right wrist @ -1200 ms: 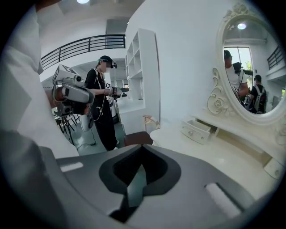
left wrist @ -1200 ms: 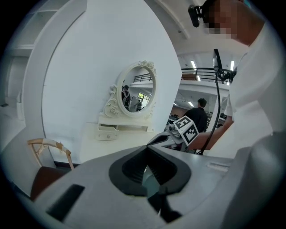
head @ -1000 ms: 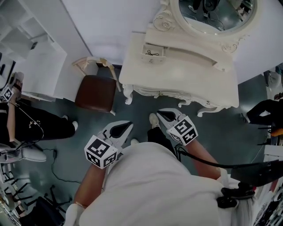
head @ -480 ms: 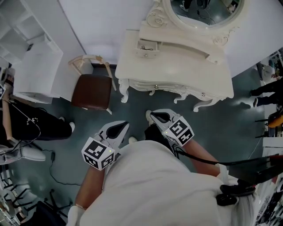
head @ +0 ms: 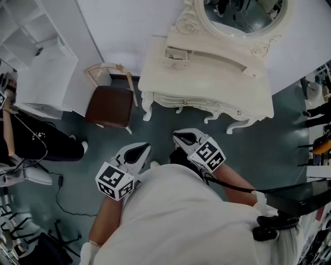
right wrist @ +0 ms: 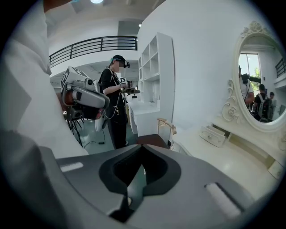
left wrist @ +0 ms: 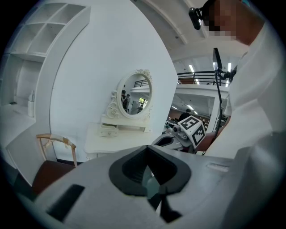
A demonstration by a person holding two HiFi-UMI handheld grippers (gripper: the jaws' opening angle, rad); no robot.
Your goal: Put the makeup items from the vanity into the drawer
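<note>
View drifted, right tongs nudged
Surface (head: 207, 85) and chair (head: 109, 105) sit slightly higher in the head view than a second ago. Right tongs (head: 178, 137) slid a little left. Bystander's dark legs (head: 318, 109) moved further toward the right edge.

One vanity (head: 207, 83), one oval mirror (head: 243, 13), one brown chair (head: 109, 106), two hand-held grippers (head: 140, 151) (head: 182, 137).

A cream vanity (head: 207, 77) with carved, curved legs is seen at 12 o'clock, stood upright against the white wall; an oval mirror (head: 239, 14) is set at its back edge; a small drawer (head: 176, 55) with a dark handle is placed on its top, toward 10 o'clock.
</note>
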